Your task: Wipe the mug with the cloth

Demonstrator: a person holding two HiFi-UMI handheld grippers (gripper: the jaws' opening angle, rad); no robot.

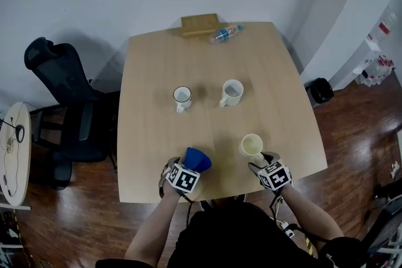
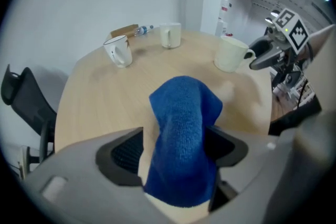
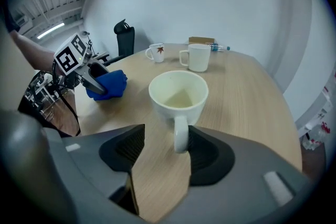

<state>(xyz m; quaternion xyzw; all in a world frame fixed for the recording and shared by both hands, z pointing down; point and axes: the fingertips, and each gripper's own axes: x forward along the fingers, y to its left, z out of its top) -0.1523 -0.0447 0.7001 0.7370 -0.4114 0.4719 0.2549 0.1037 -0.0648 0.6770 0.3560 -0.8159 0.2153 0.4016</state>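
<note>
A cream mug [image 1: 252, 145] stands upright near the front right of the wooden table [image 1: 276, 85]. In the right gripper view its handle [image 3: 180, 134] points toward me and lies between the jaws of my right gripper [image 3: 168, 152], close to the right pad, with bare table showing on the left side. That gripper is open. A blue cloth [image 2: 184, 134] sits bunched on the table between the spread jaws of my left gripper [image 2: 173, 147], with a gap beside the left pad. In the head view the cloth [image 1: 198, 159] lies left of the mug.
Two more white mugs [image 1: 182, 96] [image 1: 232, 92] stand mid-table. A water bottle [image 1: 224, 34] and a wooden block [image 1: 200, 23] lie at the far edge. A black office chair [image 1: 59, 91] and a round side table [image 1: 14, 147] are to the left.
</note>
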